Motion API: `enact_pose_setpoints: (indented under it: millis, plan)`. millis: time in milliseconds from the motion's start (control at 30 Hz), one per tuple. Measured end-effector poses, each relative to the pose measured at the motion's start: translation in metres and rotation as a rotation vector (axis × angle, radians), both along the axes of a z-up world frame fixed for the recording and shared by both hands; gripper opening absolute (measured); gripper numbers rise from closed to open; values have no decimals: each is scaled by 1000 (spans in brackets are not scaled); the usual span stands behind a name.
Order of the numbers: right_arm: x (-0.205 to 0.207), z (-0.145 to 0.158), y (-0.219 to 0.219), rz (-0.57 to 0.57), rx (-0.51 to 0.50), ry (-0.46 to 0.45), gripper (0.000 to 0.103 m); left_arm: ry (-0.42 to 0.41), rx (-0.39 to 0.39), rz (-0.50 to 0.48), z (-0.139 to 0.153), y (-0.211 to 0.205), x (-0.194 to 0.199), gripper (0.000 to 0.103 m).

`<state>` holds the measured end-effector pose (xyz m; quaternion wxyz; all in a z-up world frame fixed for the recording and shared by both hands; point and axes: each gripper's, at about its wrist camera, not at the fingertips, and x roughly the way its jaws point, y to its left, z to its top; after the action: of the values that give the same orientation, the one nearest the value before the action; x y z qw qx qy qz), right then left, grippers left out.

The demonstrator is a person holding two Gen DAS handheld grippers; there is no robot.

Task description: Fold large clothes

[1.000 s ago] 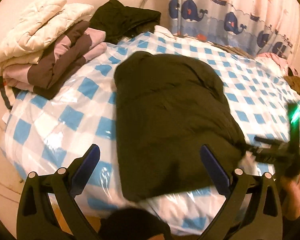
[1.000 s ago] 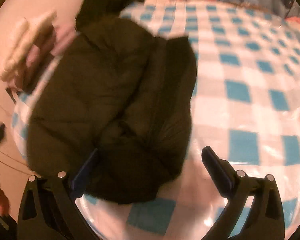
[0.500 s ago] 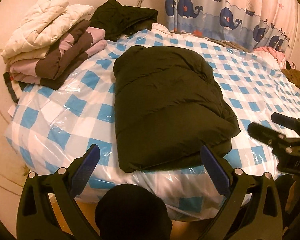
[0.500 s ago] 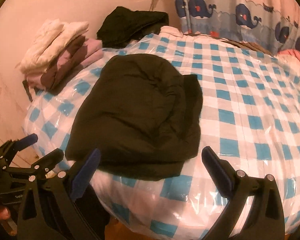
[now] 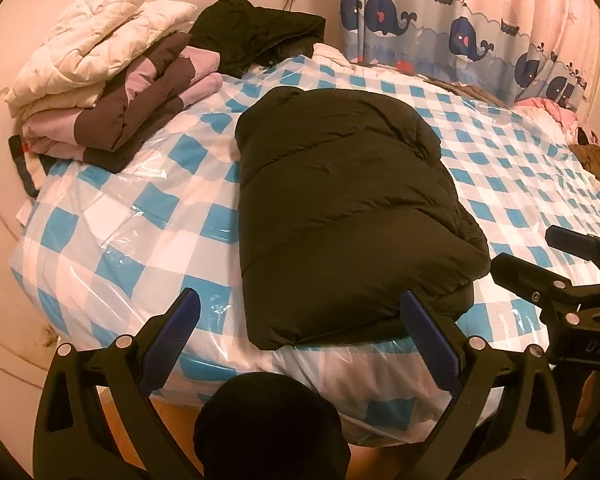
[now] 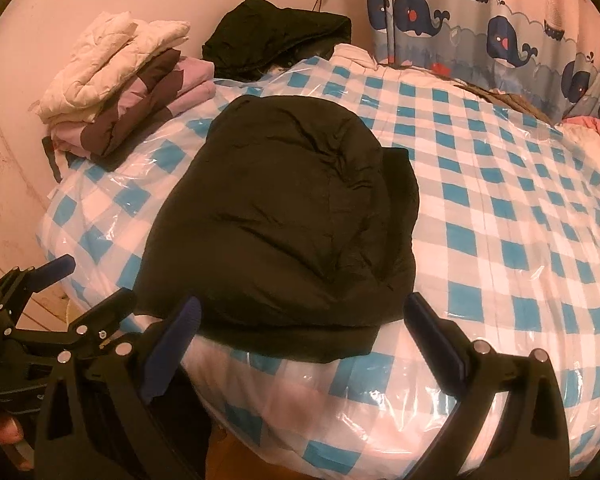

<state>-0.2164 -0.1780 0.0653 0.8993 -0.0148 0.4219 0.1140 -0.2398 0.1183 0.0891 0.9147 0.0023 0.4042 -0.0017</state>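
Between spread fingers of L gripper [image 5: 300, 336] and R gripper [image 6: 300, 336], both held off the bed [image 5: 112, 216] w/ nothing gripped, the folded coat [image 5: 340, 216] is seen: laid mid-bed, long axis pointed away toward curtain [image 5: 460, 32].

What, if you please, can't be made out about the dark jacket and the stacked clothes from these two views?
- Dark jacket: sleeves and zip hidden, folded underneath, both views.
- Stack of folded clothes: bottom layers covered by the white coat on top.
- Black garment by the wall: crumpled, type unclear.
- Pink item: cut off at the right edge, left view.
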Motion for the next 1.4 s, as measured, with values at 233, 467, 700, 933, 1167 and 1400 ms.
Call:
enact_pose_setpoints:
  millis: [233,467,700,933,1167,1400]
  plan:
    - [2,-5,-2,-4,-1,22,98,14,-12,6,-5,4,5,96]
    - [4,-9,0,2,2,38,98,24,-16,8,-8,4,7,96]
    - [4,-9,0,2,1,38,98,25,-19,8,-9,4,7,96]
    - [4,-9,1,2,0,39,98,26,-19,10,-10,4,7,96]
    - [4,-9,1,0,1,41,98,28,-17,7,-11,3,7,96]
    - [3,-9,2,3,0,43,98,41,-27,7,-14,3,6,96]
